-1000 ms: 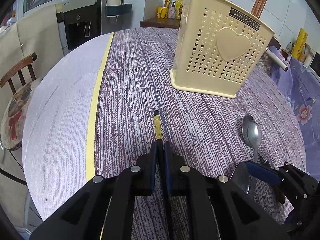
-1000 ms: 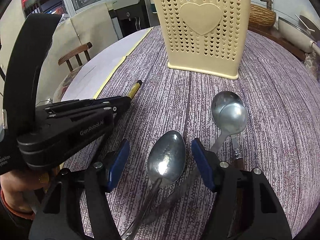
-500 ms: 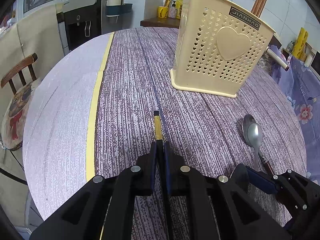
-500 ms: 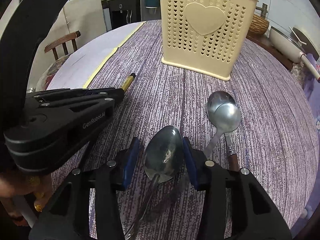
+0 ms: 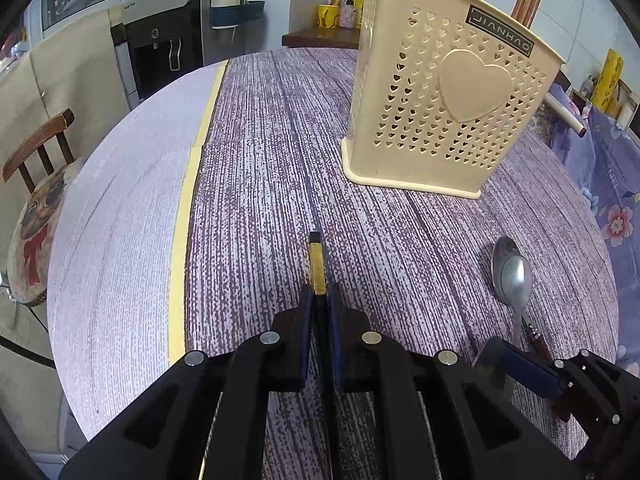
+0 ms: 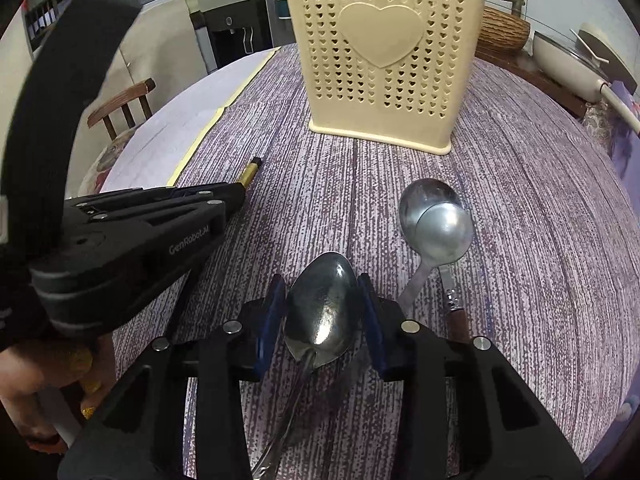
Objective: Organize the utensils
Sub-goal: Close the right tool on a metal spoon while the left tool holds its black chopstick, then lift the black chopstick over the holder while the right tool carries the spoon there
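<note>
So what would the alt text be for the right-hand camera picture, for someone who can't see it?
The right gripper has its jaws closing around a metal spoon's bowl on a purple striped tablecloth. A second spoon lies to its right, a cream heart-patterned basket stands behind, and the left gripper pinches a gold-tipped stick.

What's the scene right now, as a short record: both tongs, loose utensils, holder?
left tongs: shut on slim black utensil with gold band, its tip out front
right tongs: closing around bowl of dark steel spoon; contact unclear
loose utensils: shiny steel spoon and wood-handled utensil, on table
holder: cream plastic heart-perforated basket, upright, behind utensils
surface: purple streaked tablecloth
</note>
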A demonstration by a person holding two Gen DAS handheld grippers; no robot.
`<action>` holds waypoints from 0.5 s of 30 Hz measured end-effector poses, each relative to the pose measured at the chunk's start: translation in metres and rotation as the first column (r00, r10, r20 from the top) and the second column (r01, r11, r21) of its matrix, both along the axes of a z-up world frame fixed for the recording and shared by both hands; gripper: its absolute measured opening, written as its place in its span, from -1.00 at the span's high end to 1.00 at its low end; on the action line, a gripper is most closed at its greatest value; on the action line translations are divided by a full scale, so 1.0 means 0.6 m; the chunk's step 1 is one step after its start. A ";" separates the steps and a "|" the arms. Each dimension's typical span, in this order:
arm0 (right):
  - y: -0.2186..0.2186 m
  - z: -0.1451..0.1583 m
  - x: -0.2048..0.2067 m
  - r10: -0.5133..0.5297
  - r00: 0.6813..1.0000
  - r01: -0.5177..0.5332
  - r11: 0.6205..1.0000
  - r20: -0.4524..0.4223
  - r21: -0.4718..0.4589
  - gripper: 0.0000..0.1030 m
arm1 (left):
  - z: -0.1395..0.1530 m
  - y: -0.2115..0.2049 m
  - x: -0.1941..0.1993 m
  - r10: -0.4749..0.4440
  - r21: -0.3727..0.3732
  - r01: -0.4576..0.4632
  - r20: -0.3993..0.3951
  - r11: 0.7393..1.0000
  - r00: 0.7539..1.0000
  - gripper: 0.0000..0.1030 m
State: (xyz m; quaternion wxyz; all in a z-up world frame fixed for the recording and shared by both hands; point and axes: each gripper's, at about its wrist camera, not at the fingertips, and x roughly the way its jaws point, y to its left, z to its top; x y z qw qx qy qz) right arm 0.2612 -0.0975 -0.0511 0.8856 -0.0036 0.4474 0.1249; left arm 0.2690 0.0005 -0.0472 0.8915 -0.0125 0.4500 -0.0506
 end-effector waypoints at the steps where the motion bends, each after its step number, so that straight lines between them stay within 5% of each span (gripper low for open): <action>1: -0.002 0.001 -0.002 0.002 1.000 -0.002 1.000 0.000 0.009 0.26 | 0.000 -0.003 0.004 0.001 0.011 -0.001 -0.003 1.000 1.000 0.80; 9: -0.012 0.014 -0.006 -0.014 1.000 0.014 1.000 0.028 0.015 0.26 | -0.002 -0.022 0.014 -0.021 0.091 0.021 0.002 0.996 1.000 0.82; 15: -0.023 0.026 -0.011 -0.023 0.998 0.021 0.999 0.055 0.031 0.26 | 0.000 -0.014 0.014 -0.009 0.033 0.008 0.007 0.999 1.000 0.84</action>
